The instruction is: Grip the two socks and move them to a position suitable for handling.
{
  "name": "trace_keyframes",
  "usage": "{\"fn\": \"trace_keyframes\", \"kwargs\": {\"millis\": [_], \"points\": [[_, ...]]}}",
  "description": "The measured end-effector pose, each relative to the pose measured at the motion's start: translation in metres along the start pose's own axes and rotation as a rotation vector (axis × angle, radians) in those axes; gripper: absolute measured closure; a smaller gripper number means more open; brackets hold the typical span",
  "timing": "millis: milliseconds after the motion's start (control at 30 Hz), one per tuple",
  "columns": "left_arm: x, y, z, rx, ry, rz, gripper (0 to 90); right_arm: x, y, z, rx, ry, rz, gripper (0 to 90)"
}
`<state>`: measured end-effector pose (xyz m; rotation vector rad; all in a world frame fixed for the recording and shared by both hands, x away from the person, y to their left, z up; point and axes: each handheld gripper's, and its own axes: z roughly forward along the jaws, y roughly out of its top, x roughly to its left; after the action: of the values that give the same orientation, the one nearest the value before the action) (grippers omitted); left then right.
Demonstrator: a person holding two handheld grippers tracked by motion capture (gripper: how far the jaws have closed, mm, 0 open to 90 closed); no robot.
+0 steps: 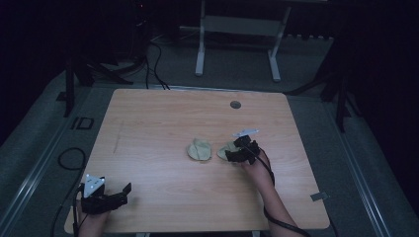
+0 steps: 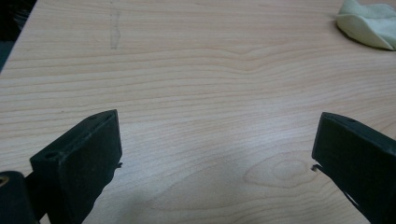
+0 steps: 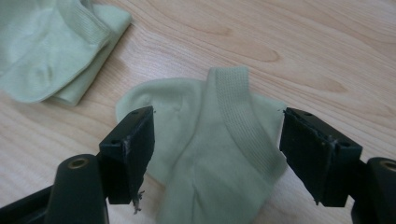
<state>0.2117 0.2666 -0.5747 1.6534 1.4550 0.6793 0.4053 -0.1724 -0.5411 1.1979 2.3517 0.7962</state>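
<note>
A pale green sock [image 3: 210, 144] with a ribbed cuff lies crumpled between the right gripper [image 3: 217, 140]'s spread jaws; its toe end is cut off below. A second sock [image 3: 51, 51] lies folded beyond-left. The left gripper [image 2: 215, 149] is spread over bare woodgrain table [image 2: 196, 70].

You see the high view dim and grainy, the room around the table [image 1: 163, 123] nearly black. Both gripper views are brighter and evenly lit, with soft shadows under the jaws, whose near parts are slightly blurred.
</note>
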Motion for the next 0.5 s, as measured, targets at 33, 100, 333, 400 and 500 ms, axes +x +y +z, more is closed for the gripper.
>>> {"fn": "trace_keyframes", "kwargs": {"millis": [33,100,333,400,500], "points": [[0.000,0.000,0.000,0.000,0.001,0.002,1.6,0.001,0.001,0.003,0.007,-0.011,-0.005,26.3],[0.000,0.000,0.000,0.000,0.000,0.004,1.6,0.001,0.001,0.009,0.021,-0.004,0.001,26.4],[0.000,-0.001,0.001,0.005,-0.004,-0.004,1.6,0.006,0.000,0.015,0.013,0.007,0.023,42.2],[0.000,-0.001,0.001,0.009,-0.005,0.000,1.6,0.008,-0.001,0.014,0.009,0.012,0.022,49.9],[-0.002,-0.001,0.001,0.012,0.007,0.008,1.6,0.010,0.000,0.013,0.007,-0.002,0.030,61.0]]}}
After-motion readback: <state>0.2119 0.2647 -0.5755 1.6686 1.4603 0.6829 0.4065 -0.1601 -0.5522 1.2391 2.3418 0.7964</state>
